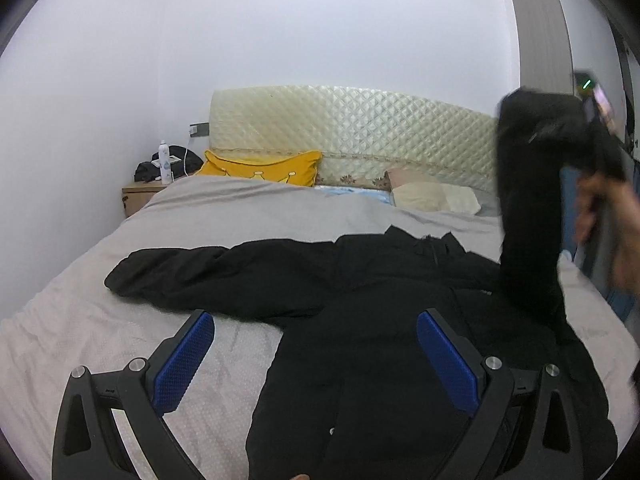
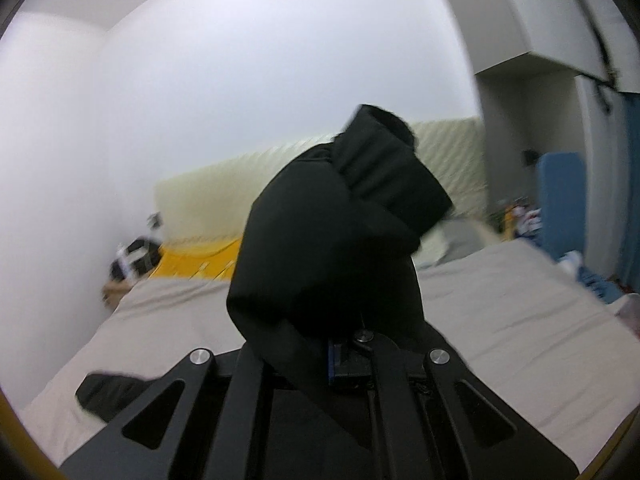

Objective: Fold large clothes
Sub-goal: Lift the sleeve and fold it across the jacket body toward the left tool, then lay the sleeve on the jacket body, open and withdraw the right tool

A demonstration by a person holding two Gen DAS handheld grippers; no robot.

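Note:
A large black jacket (image 1: 380,320) lies spread on the bed's grey sheet (image 1: 224,216), one sleeve (image 1: 192,272) stretched out to the left. My left gripper (image 1: 316,356) hovers open just above the jacket's body, blue pads (image 1: 186,360) wide apart with nothing between them. The other sleeve (image 1: 532,184) is lifted high at the right, held up by my right gripper (image 1: 592,132) in a hand (image 1: 600,208). In the right wrist view my right gripper (image 2: 344,356) is shut on that black sleeve (image 2: 332,232), whose cuff stands bunched above the fingers.
A quilted cream headboard (image 1: 352,128) backs the bed, with a yellow pillow (image 1: 264,168) and pale pillows (image 1: 436,196) below it. A wooden nightstand (image 1: 140,196) with a bottle and dark items stands at the left. Blue furniture (image 2: 560,196) and clutter lie to the right.

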